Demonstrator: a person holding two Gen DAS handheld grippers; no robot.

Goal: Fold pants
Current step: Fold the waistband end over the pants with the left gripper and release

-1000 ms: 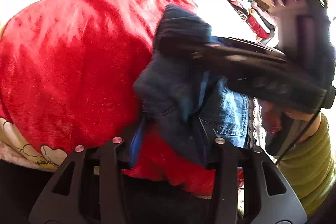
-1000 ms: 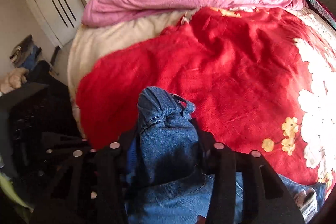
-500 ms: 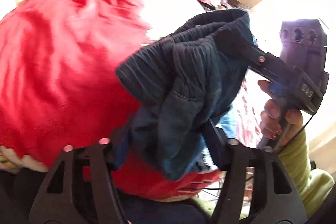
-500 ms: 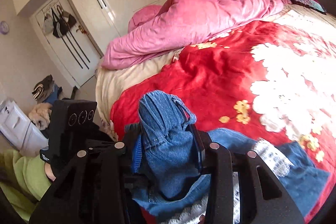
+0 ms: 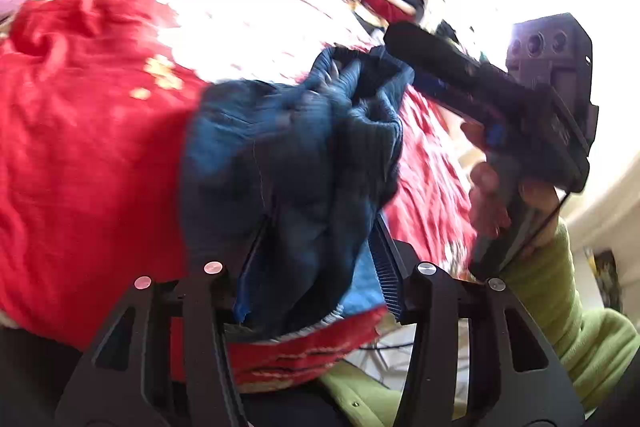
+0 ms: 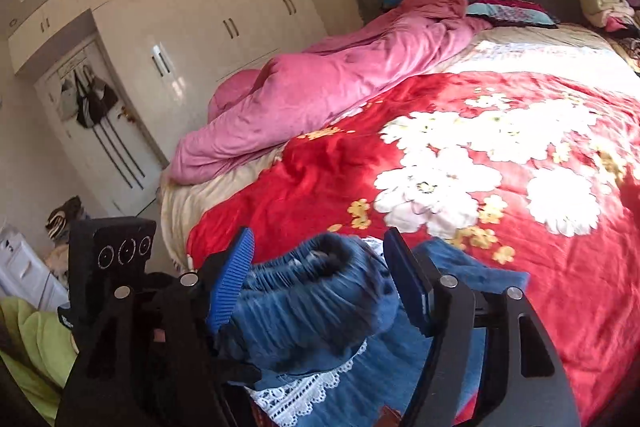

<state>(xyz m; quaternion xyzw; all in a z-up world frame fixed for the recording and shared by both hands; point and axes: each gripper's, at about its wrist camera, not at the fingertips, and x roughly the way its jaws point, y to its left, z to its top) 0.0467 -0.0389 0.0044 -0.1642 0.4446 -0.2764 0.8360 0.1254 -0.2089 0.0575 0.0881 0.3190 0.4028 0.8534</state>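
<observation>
Pants (image 5: pixel 288 163) blurred | left tool (image 5: pixel 316 255) clamps them | right tool (image 6: pixel 318 267) spread wide

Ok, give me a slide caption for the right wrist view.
Right gripper open around the bunched waistband of blue denim pants, above a red floral blanket.

right tongs (image 6: pixel 320 275): now spread | pants (image 6: pixel 312 303): loose between pads, previously clamped
</observation>
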